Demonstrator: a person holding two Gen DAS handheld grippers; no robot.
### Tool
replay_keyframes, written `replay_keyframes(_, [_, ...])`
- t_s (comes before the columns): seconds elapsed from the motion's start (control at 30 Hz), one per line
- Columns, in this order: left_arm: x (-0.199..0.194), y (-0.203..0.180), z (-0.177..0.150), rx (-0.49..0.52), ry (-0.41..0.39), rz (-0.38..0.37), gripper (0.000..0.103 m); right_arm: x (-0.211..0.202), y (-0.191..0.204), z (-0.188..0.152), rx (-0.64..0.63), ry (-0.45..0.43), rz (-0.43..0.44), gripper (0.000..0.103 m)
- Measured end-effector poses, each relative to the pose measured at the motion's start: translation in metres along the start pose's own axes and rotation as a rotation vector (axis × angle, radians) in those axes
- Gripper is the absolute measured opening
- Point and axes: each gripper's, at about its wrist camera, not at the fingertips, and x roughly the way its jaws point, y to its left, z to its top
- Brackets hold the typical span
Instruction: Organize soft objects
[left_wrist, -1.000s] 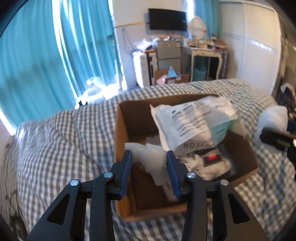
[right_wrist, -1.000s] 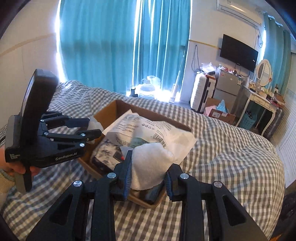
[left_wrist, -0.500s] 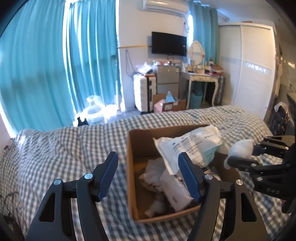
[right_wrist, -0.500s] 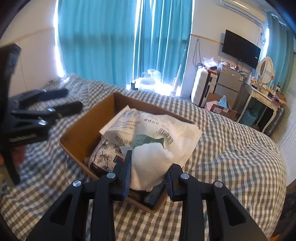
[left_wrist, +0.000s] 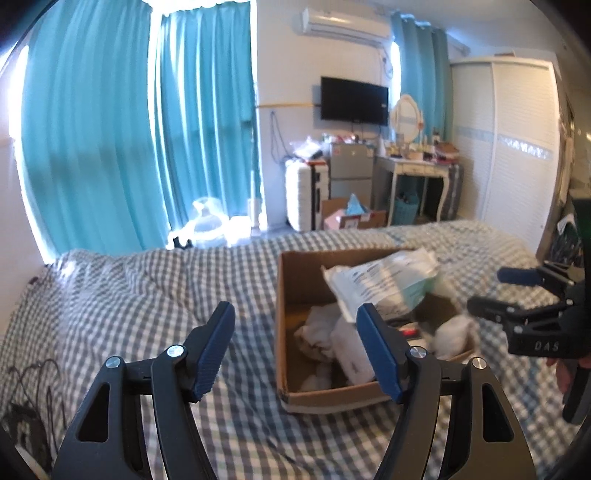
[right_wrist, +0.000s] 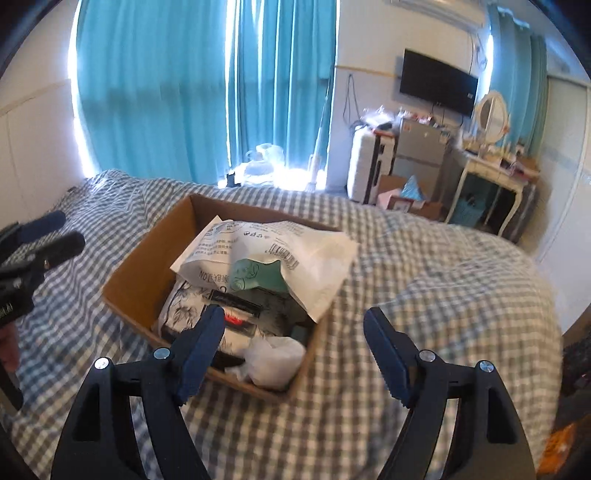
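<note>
A brown cardboard box (left_wrist: 291, 295) (right_wrist: 147, 254) sits on the checked bed. It holds a white printed plastic bag (left_wrist: 380, 280) (right_wrist: 273, 254), white soft cloths (left_wrist: 325, 332) and a white soft wad (right_wrist: 275, 356) (left_wrist: 452, 332) in its near corner. My left gripper (left_wrist: 299, 347) is open and empty, held back above the bed left of the box. My right gripper (right_wrist: 295, 350) is open and empty, just above the box's near corner; it also shows in the left wrist view (left_wrist: 495, 291).
The grey-and-white checked bedcover (left_wrist: 129, 295) (right_wrist: 443, 295) spreads around the box. Teal curtains (left_wrist: 110, 147), a white suitcase (left_wrist: 301, 195), a dressing table (left_wrist: 417, 173) and a white wardrobe (left_wrist: 517, 147) stand beyond the bed.
Both grippers opened. The left one let go of a white cloth and pulled back from the box. The right one released its white wad, which now lies in the box.
</note>
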Motion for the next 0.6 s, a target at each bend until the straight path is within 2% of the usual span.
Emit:
replay_keyframes(0.13, [-0.048, -0.010, 0.024, -0.006, -0.084, 0.026, 0.069, -0.056, 0.002, 0.003, -0.021, -0.068, -0.031, 0.077])
replay_keyframes(0.27, [-0.125, -0.030, 0.050, 0.023, -0.223, 0.064, 0.069, -0.126, 0.007, 0.008, -0.019, -0.167, -0.028, 0.081])
replay_keyframes(0.37, [-0.180, -0.044, 0.055, 0.043, -0.321, 0.052, 0.070, -0.185, 0.011, 0.009, -0.012, -0.253, -0.038, 0.085])
replay_keyframes(0.4, [-0.197, -0.048, 0.056, 0.046, -0.346, 0.048, 0.071, -0.202, 0.014, 0.009, -0.010, -0.274, -0.040, 0.086])
replay_keyframes(0.43, [-0.217, -0.051, 0.054, 0.043, -0.376, 0.041, 0.080, -0.222, 0.016, 0.008, -0.007, -0.297, -0.044, 0.087])
replay_keyframes(0.47, [-0.228, -0.053, 0.052, 0.038, -0.390, 0.036, 0.083, -0.236, 0.018, 0.007, -0.005, -0.307, -0.050, 0.089])
replay_keyframes(0.6, [-0.257, -0.059, 0.042, 0.043, -0.394, 0.057, 0.084, -0.287, 0.029, -0.003, 0.015, -0.362, -0.063, 0.103])
